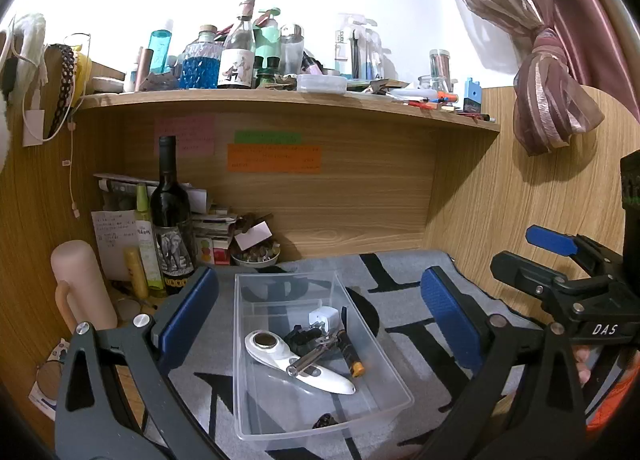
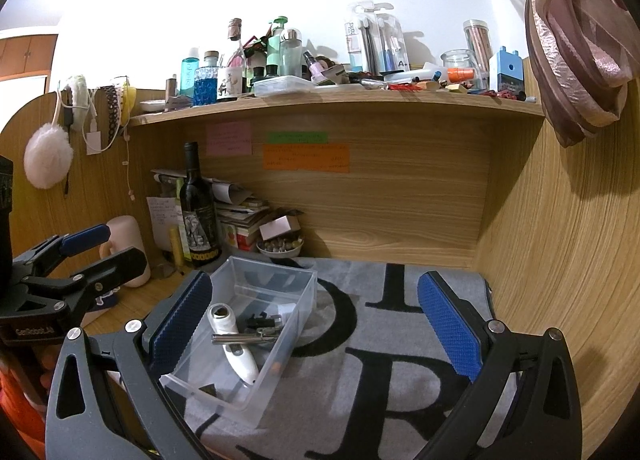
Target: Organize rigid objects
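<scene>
A clear plastic bin [image 1: 394, 396] stands on a grey mat with black letters; it also shows in the right wrist view [image 2: 308, 292]. In it lie a white handheld device [image 1: 316, 374] [image 2: 244, 364], a metal tool [image 1: 316, 356] [image 2: 244, 338], a white charger plug [image 1: 325, 318], a black clip [image 1: 306, 336] and a black-and-orange pen-like item [image 1: 352, 356]. My left gripper [image 1: 320, 312] is open and empty above the bin. My right gripper [image 2: 316, 320] is open and empty, to the right of the bin over the mat. The right gripper also shows at the right edge of the left wrist view [image 1: 560, 260].
A dark wine bottle [image 1: 172, 228], a pink mug [image 1: 82, 284], stacked papers and a small bowl [image 1: 256, 256] crowd the desk's back left corner. A wooden shelf [image 1: 280, 98] above carries many bottles and jars. Wooden walls enclose the desk at back and right.
</scene>
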A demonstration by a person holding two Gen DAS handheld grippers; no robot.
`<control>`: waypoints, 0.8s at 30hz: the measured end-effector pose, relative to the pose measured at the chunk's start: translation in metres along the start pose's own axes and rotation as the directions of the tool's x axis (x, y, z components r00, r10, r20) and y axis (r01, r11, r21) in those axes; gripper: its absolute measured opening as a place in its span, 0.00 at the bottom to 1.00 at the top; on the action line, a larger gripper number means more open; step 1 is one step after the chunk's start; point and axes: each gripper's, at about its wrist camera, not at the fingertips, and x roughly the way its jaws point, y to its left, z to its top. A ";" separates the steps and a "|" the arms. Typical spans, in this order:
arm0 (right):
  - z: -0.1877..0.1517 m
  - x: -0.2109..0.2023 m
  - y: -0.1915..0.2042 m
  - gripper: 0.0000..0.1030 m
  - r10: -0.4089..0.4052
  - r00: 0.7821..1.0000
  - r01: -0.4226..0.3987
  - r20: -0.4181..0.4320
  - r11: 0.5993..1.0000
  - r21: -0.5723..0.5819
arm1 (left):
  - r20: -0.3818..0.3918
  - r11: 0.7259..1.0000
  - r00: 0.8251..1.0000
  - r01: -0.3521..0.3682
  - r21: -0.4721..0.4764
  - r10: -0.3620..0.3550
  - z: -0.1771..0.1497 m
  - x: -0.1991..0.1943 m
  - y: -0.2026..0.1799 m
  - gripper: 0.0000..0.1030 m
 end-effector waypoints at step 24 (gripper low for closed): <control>0.001 0.000 0.001 1.00 -0.004 1.000 0.004 0.002 1.000 0.002 | 0.005 1.000 1.000 0.021 0.002 -0.021 0.004 0.003 -0.005 1.00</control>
